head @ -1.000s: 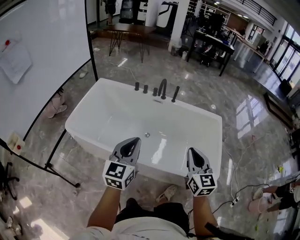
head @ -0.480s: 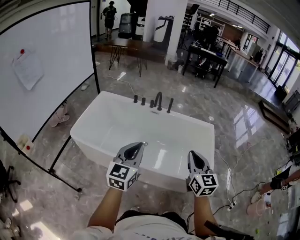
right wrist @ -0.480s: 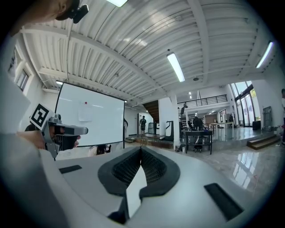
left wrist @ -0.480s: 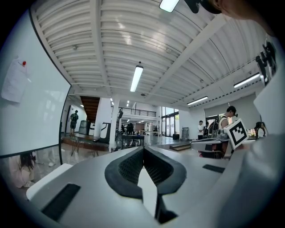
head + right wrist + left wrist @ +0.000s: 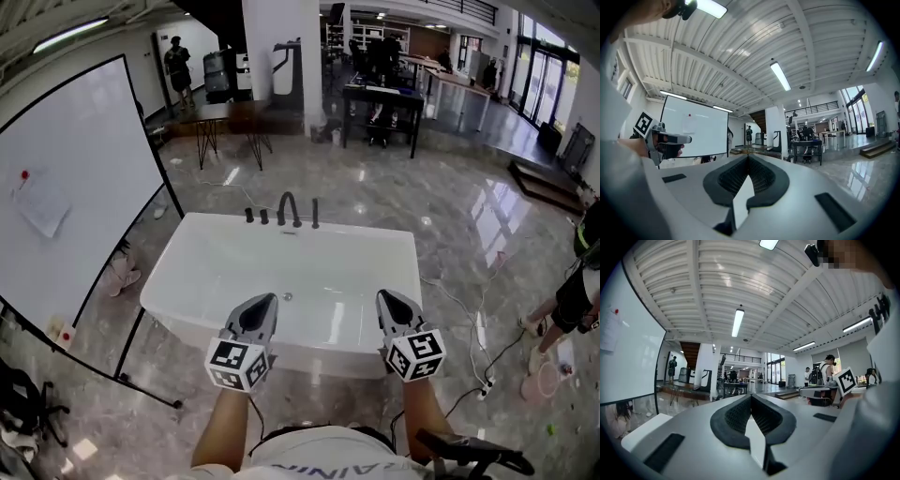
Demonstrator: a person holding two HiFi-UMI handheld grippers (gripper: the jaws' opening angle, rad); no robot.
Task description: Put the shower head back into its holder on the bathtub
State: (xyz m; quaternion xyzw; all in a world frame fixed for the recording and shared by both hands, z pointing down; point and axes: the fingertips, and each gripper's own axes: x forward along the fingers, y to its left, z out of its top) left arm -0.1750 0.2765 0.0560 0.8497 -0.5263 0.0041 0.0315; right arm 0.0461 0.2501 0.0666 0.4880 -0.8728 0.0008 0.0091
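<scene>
Honestly, seeing shower head [image 5: 315,213] upright on bathtub [image 5: 319,356] far rim, 1 o'clock off left gripper [image 5: 270,298], 11 off right gripper [image 5: 383,294], both clenched empty.

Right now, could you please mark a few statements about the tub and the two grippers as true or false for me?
1. The left gripper and the right gripper both have their jaws together with nothing between them. True.
2. The bathtub is full of water. False: it is empty, and its drain shows bare.
3. The black faucet stands on the tub's far rim. True.
4. The whiteboard stands at the right of the tub in the head view. False: it stands at the left.
</scene>
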